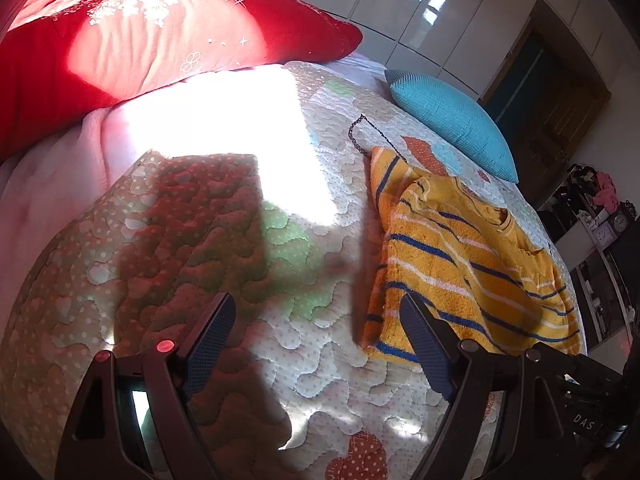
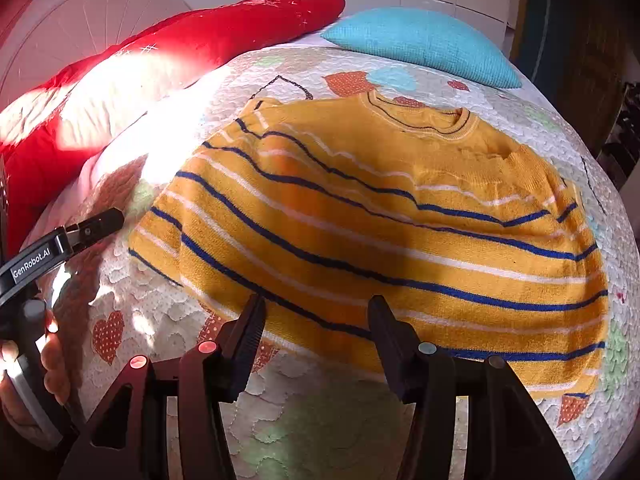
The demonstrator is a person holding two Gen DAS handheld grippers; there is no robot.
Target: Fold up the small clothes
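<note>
A small yellow sweater (image 2: 400,216) with blue and white stripes lies spread on the quilted bedspread (image 2: 320,432), collar at the far side, its left sleeve folded in. My right gripper (image 2: 316,312) is open and empty, its fingertips just above the sweater's near hem. In the left wrist view the sweater (image 1: 460,264) lies to the right. My left gripper (image 1: 316,312) is open and empty over bare quilt, its right finger (image 1: 424,344) near the sweater's near left corner. The left gripper also shows at the left edge of the right wrist view (image 2: 96,224).
A red pillow (image 1: 140,40) lies at the far left of the bed and a turquoise cushion (image 1: 456,120) at the far right. White wardrobe doors (image 1: 400,0) stand behind. Shelves with clutter (image 1: 600,208) are beyond the bed's right edge. Bright sunlight falls on the quilt (image 1: 224,120).
</note>
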